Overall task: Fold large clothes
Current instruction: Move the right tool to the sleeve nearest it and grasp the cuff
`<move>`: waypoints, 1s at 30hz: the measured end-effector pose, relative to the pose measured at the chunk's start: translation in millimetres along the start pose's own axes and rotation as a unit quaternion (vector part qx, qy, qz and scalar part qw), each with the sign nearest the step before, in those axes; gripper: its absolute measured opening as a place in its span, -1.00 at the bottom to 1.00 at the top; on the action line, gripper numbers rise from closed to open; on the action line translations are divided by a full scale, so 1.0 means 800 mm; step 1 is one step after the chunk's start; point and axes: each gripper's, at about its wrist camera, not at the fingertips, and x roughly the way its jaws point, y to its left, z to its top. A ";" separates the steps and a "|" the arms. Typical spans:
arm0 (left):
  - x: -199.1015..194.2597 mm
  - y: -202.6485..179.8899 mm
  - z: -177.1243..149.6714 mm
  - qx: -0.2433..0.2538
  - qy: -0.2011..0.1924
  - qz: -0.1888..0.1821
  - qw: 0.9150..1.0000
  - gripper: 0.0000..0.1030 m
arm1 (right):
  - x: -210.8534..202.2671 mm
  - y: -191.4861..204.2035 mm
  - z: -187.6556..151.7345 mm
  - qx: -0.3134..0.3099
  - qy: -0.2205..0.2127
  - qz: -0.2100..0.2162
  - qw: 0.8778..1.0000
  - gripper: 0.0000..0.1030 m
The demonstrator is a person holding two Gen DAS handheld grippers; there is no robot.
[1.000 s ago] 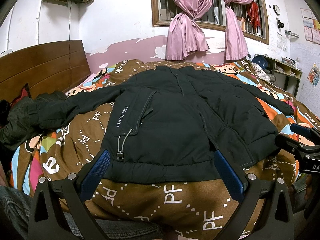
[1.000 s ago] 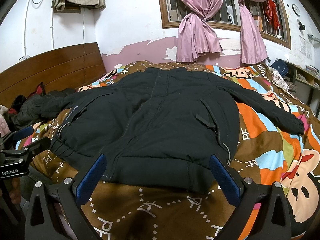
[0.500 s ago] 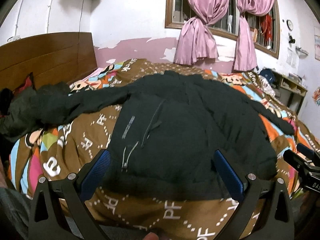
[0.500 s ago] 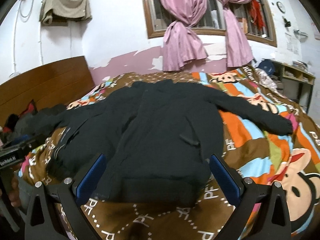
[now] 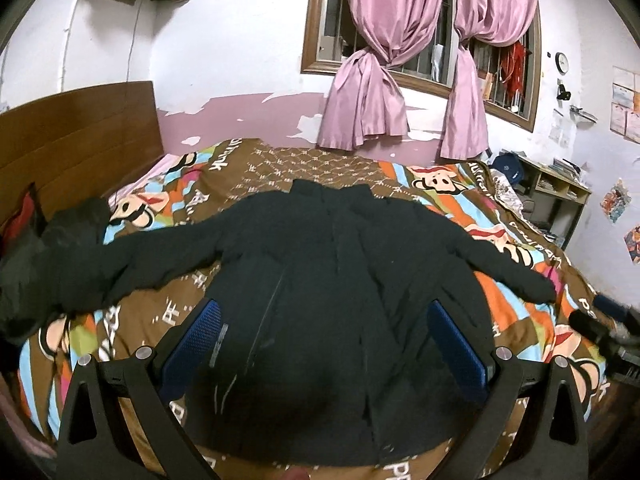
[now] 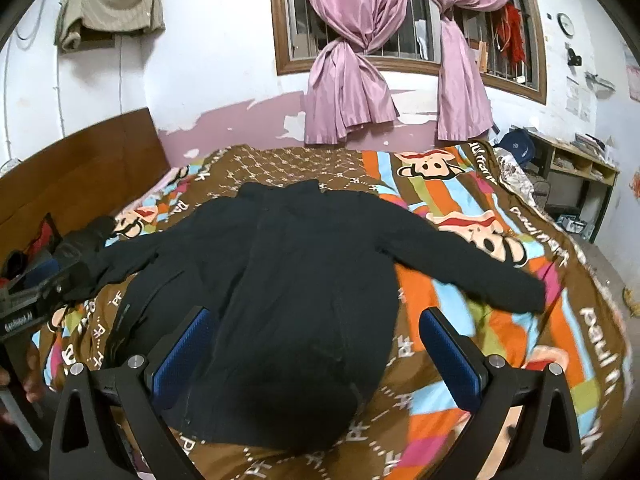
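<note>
- One bed (image 5: 280, 164) filling both views, covered by a brown quilt (image 6: 472, 352) with white letters, colour stripes and cartoon monkey faces; wooden headboard (image 5: 80, 136) along its left edge.
- Spread flat across the quilt's middle: a black padded jacket (image 5: 320, 280), front up, collar toward the far edge under the window, hem at the near edge, both sleeves stretched out sideways.
- Left sleeve (image 5: 132, 264) reaching toward the headboard edge, its cuff against a heap of dark clothes (image 5: 24, 276) there; right sleeve (image 6: 472, 268) lying over the orange and blue stripes, cuff well short of the right edge.
- Pink curtains (image 6: 348, 76) knotted before a barred, wood-framed window (image 6: 516, 68) on the far wall; beige cloth (image 6: 108, 8) hung high on the left.
- Low shelf unit (image 6: 580, 176) past the bed's far right corner.
- Left gripper (image 5: 328, 356) above the hem, blue pads (image 5: 196, 344) spread wide apart, nothing between them, jacket body seen through the gap.
- Right gripper (image 6: 316, 356) likewise above the hem at the near edge, blue fingers (image 6: 448, 356) spread wide and empty; seen also at the right margin of the left wrist view (image 5: 600, 328).
- Part of a hand (image 6: 32, 368) visible at the lower left of the right wrist view.
</note>
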 end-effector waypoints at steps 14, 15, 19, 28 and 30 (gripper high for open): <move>0.115 -0.035 0.085 0.029 0.019 -0.025 0.999 0.97 | 0.151 -0.141 0.126 0.155 0.056 -0.059 0.985 1.00; 0.130 -0.037 0.086 0.032 0.022 -0.028 0.999 0.97 | 0.167 -0.155 0.125 0.165 0.059 -0.067 0.982 1.00; 0.194 -0.046 0.084 0.020 0.038 -0.047 0.998 0.97 | 0.233 -0.213 0.111 0.203 0.066 -0.098 0.972 1.00; 0.337 -0.093 0.093 0.035 0.087 -0.087 0.992 0.97 | 0.330 -0.342 0.038 0.306 0.082 -0.173 0.933 1.00; 0.372 -0.109 0.093 0.041 0.097 -0.096 0.990 0.97 | 0.334 -0.375 0.011 0.352 0.088 -0.184 0.913 1.00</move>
